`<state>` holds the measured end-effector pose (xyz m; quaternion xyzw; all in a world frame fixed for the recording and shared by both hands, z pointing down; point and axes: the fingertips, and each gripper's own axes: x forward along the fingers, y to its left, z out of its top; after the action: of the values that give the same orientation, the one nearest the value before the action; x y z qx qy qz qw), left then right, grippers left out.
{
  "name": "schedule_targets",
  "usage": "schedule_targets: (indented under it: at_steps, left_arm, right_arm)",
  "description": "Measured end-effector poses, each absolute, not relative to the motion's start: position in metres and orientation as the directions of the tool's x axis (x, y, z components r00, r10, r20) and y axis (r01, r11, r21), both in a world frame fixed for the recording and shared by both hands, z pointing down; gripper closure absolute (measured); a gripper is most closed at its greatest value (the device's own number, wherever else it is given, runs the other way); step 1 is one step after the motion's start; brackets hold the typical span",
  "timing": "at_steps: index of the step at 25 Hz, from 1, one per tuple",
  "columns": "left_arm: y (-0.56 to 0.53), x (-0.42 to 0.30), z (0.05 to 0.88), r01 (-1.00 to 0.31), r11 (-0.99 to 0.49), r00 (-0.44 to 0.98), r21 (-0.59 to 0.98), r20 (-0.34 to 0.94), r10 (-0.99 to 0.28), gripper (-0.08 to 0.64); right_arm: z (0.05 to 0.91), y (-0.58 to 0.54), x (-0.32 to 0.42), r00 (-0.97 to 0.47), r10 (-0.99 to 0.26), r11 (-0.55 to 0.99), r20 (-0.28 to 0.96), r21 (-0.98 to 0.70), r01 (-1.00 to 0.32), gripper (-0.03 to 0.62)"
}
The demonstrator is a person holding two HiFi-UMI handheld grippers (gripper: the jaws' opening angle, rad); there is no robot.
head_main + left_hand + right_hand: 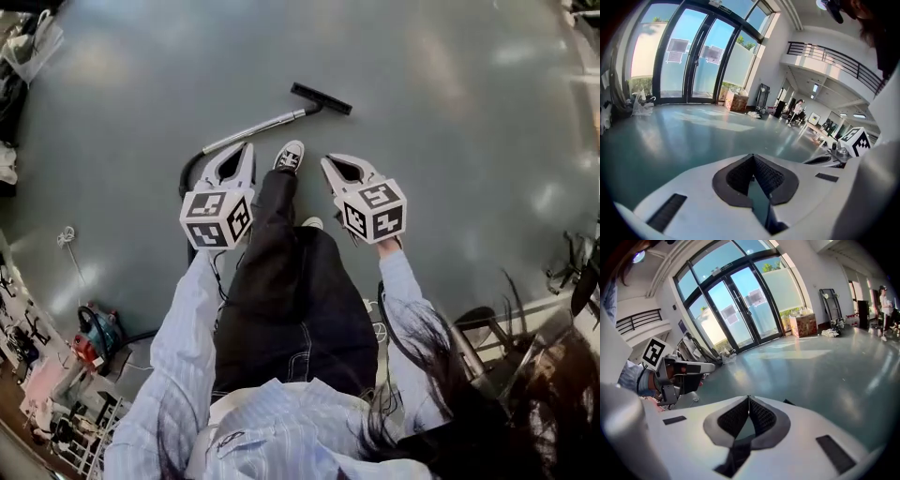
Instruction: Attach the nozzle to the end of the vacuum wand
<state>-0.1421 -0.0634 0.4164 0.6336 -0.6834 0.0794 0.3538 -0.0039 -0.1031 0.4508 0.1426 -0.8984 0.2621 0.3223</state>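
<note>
A silver vacuum wand point(255, 128) lies on the grey floor, with a black flat nozzle point(322, 98) at its far end and a black hose point(187, 172) at its near end. My left gripper point(247, 148) is shut and empty, held high above the hose end. My right gripper point(326, 162) is shut too, with nothing in it, to the right of a shoe point(290, 156). In the left gripper view the jaws point(752, 157) meet at the tips over bare floor. The right gripper view shows its tips point(749, 398) touching, with the left gripper point(675, 373) at the left.
The person's dark trouser leg point(281, 281) stands between the two grippers. A red tool point(92, 339) and clutter line the lower left edge. Chair legs point(572, 272) are at the right. Glass doors point(740, 310), a cardboard box point(804, 324) and a far-off person point(799, 110) ring the hall.
</note>
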Motion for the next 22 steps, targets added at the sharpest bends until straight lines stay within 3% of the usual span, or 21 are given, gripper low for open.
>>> schedule_targets:
  at_steps: [4, 9, 13, 22]
  left_arm:
    - [-0.031, -0.085, 0.333, -0.906, 0.13, 0.132, 0.404, 0.559, -0.819, 0.555]
    - [0.009, -0.047, 0.267, -0.941, 0.013, 0.191, 0.337, 0.563, -0.804, 0.555]
    - [0.049, -0.052, 0.24, -0.953, -0.03, 0.208, 0.303, 0.576, -0.791, 0.555]
    - [0.141, -0.069, 0.23, -0.92, -0.039, 0.272, 0.389, 0.565, -0.779, 0.555]
  right_arm:
    - [0.371, -0.063, 0.026, -0.759, -0.108, 0.833, 0.642, -0.358, -0.421, 0.583]
    - [0.299, -0.031, 0.044, -0.777, -0.161, 0.825, 0.609, -0.349, -0.444, 0.583]
    - [0.271, 0.0, 0.041, -0.77, -0.2, 0.793, 0.606, -0.361, -0.49, 0.583]
    - [0.246, 0.08, 0.021, -0.739, -0.268, 0.773, 0.618, -0.321, -0.548, 0.583]
